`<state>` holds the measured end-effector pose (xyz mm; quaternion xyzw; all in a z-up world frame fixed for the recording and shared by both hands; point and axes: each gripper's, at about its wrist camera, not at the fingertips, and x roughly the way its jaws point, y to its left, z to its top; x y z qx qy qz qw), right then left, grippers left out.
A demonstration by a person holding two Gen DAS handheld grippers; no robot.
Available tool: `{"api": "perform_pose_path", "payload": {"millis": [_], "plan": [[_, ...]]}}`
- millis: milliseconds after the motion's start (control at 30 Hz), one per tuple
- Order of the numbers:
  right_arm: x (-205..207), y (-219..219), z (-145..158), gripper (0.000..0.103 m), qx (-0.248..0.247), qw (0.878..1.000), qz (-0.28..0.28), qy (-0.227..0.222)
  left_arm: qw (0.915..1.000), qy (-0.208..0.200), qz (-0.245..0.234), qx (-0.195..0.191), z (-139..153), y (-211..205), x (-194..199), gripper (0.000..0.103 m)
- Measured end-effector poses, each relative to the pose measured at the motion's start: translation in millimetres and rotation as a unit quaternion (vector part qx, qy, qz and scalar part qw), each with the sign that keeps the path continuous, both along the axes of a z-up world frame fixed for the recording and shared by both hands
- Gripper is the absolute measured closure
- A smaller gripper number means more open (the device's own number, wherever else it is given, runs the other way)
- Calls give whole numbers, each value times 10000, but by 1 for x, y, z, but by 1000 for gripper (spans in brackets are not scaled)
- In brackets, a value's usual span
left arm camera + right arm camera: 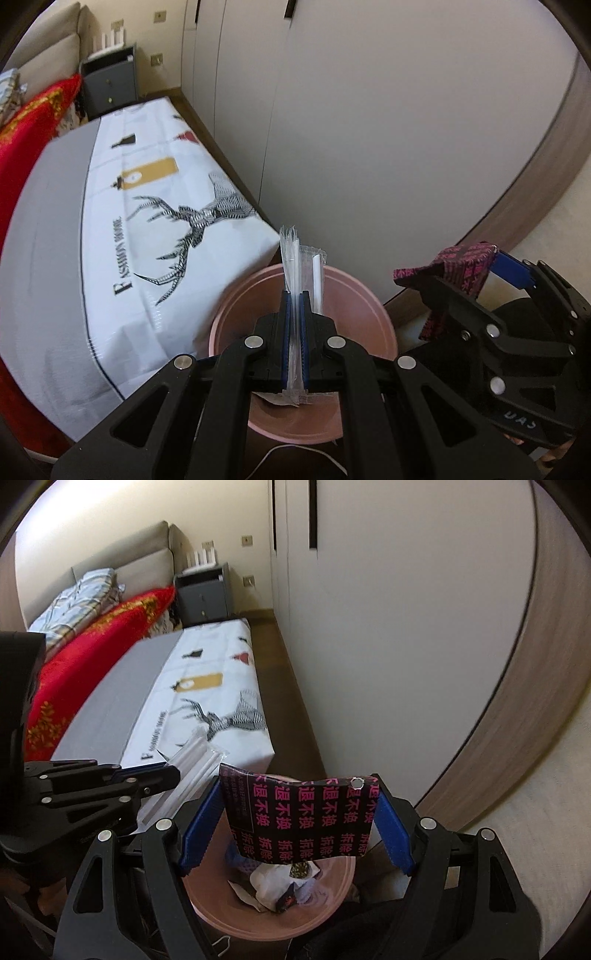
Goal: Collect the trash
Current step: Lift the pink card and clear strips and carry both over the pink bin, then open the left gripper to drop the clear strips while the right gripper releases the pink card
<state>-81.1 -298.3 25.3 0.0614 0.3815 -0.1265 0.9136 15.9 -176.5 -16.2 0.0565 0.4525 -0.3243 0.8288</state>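
Both claws grip wrappers over bin: left claw (294, 332), right claw (295, 823), bin (343, 882).

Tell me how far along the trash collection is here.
Partly done: the pink bin already holds crumpled scraps. In hand: the left gripper clamps clear straw wrappers, and the right gripper holds a black-and-pink packet, both above the bin. Left: dropping both in.
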Motion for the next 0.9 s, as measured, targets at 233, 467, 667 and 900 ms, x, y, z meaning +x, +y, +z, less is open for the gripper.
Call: {"api": "perform_pose_path", "payload": {"millis": [233,467,667,900], "plan": [[17,1,-18,27,36,9997,23,226,9993,346,-37,146,-29,-7,13,98],[32,-6,-37,20,99,9979,-184,618,9986,484,-15,223,-42,-12,20,80],[32,-10,-38,9,192,9975,-336,596,9958,635,656,121,-46,8,35,20],[8,-4,-4,8,234,9991,-329,152,9964,57,669,523,-1,25,18,20]]}}
